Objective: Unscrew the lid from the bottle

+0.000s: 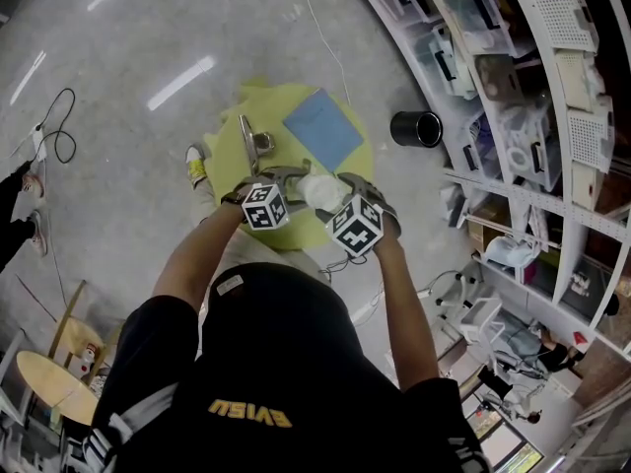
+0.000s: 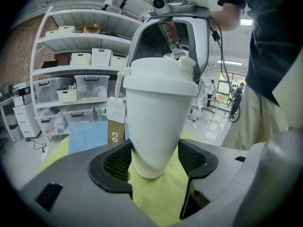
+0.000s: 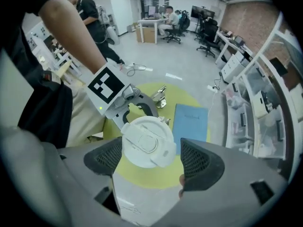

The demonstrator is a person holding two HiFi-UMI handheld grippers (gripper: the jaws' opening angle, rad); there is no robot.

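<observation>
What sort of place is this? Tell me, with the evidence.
Probably a lab or workshop with an office corner: white metal shelving holding clear plastic storage bins, black office chairs at desks, grey concrete floor.

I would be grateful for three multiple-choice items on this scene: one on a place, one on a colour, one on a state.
1. Where does the blue notebook lie? A floor; B yellow table; C shelf.
2. What colour is the bottle? A white; B black; C red.
3. How do the jaws of the right gripper stand? A shut on the notebook; B apart around the lid; C closed together, empty.
Key: 1B, it lies flat on that table; 2A, body and lid are white; 3B, a gap shows beside the lid.
</observation>
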